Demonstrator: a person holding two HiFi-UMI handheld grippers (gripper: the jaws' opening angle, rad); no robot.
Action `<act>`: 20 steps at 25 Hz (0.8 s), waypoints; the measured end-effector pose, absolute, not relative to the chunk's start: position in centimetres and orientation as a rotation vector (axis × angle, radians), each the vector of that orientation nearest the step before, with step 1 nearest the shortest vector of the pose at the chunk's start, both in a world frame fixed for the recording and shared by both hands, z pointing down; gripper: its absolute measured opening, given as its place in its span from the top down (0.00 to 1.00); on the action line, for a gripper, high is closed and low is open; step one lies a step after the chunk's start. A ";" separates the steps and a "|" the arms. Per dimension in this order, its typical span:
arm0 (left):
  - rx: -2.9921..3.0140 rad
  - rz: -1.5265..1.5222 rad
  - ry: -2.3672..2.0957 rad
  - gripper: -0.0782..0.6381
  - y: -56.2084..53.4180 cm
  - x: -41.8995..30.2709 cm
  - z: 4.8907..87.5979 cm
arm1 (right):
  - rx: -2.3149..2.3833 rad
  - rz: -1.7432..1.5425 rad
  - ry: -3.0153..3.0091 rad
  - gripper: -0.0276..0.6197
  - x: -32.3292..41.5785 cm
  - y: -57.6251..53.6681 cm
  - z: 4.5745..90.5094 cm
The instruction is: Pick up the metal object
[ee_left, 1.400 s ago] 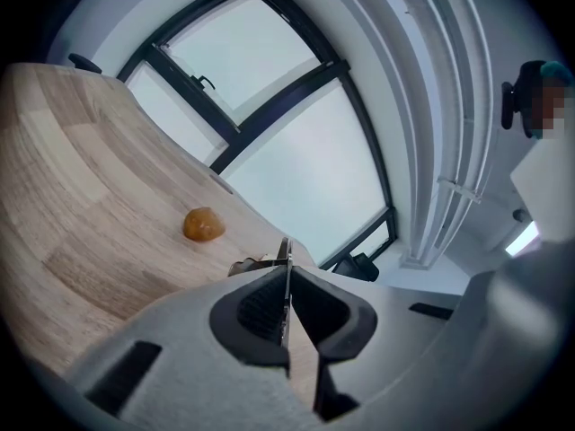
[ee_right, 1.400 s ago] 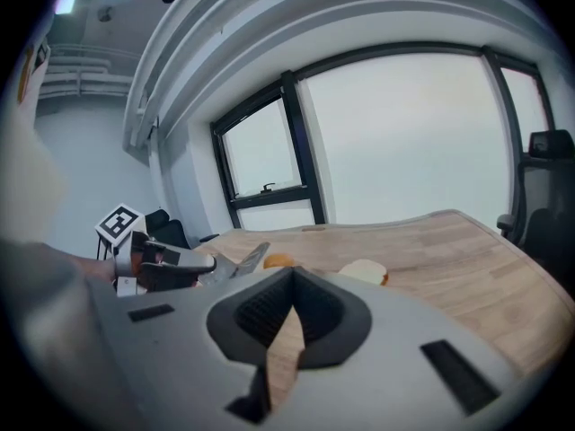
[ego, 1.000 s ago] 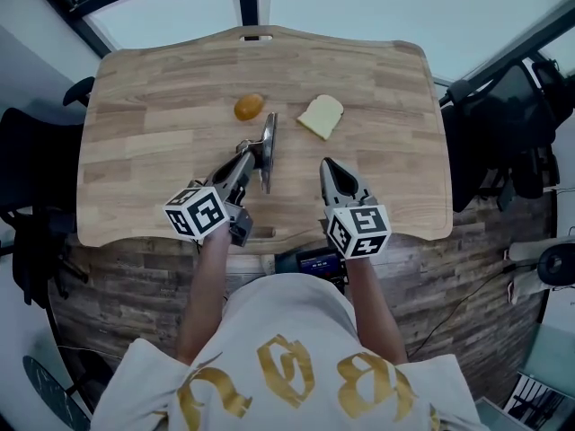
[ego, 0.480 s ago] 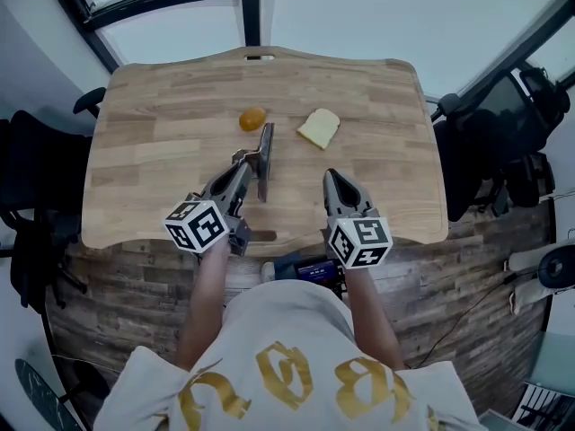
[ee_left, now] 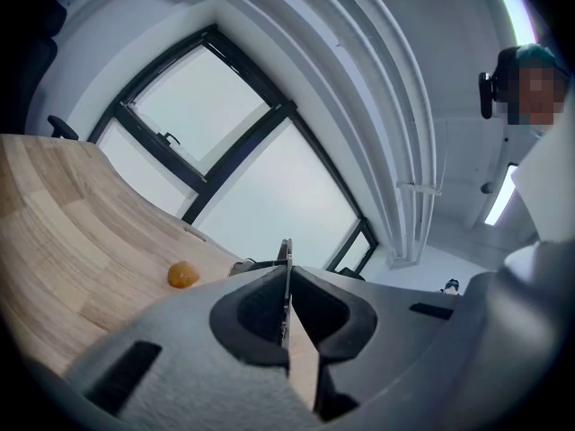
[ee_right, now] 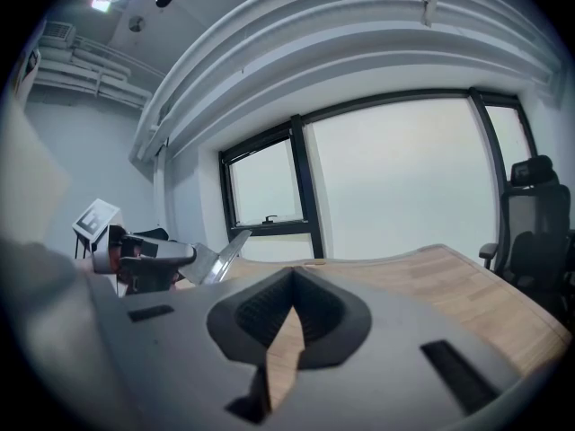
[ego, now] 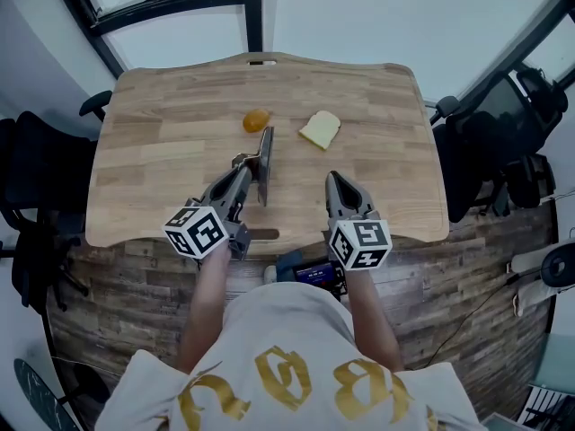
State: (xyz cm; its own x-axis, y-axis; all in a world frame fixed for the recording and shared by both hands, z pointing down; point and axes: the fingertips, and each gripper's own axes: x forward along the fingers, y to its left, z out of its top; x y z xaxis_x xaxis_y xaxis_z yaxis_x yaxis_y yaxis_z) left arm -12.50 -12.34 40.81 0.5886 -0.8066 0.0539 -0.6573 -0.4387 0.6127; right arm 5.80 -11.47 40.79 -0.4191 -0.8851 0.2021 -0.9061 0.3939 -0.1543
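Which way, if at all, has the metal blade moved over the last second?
Yes, slightly: the metal blade, gripped by the left hand-held gripper, has drifted left, its tip nearer the orange bun.

L claw (ego: 243,162) clamped tight; R claw (ego: 333,178) closed, empty
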 end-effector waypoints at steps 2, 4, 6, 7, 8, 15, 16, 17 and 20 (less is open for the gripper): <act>2.234 -0.327 -1.157 0.85 -11.9 -12.5 40.7 | 1.647 0.371 -2.546 0.94 5.9 -11.1 40.9; 2.240 -0.320 -1.159 0.85 -11.6 -12.5 40.8 | 1.649 0.366 -2.537 0.94 6.0 -10.9 41.1; 2.239 -0.322 -1.164 0.85 -11.5 -12.8 40.8 | 1.645 0.356 -2.537 0.94 5.8 -10.7 41.0; 2.237 -0.325 -1.165 0.85 -11.5 -12.9 40.9 | 1.645 0.352 -2.538 0.94 5.6 -10.7 41.0; 2.236 -0.327 -1.166 0.85 -11.5 -13.0 40.9 | 1.646 0.348 -2.538 0.94 5.6 -10.7 40.9; 2.231 -0.344 -1.156 0.85 -11.3 -12.9 41.0 | 1.655 0.347 -2.527 0.94 5.8 -9.8 41.0; 2.231 -0.340 -1.155 0.85 -11.1 -12.8 41.0 | 1.660 0.344 -2.521 0.94 6.0 -9.7 41.0; 2.233 -0.336 -1.153 0.85 -10.9 -12.6 41.1 | 1.666 0.341 -2.516 0.94 6.1 -9.5 41.0; 2.239 -0.326 -1.150 0.85 -10.4 -12.5 41.1 | 1.676 0.338 -2.505 0.94 6.3 -9.1 41.1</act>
State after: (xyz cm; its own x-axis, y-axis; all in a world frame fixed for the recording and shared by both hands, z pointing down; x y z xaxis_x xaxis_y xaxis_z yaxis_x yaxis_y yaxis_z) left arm -12.54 -10.38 41.13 0.5958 -0.8016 0.0503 -0.6556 -0.4493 0.6069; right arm 6.31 -9.13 41.07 -0.3855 -0.8980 0.2123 -0.9221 0.3666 -0.1236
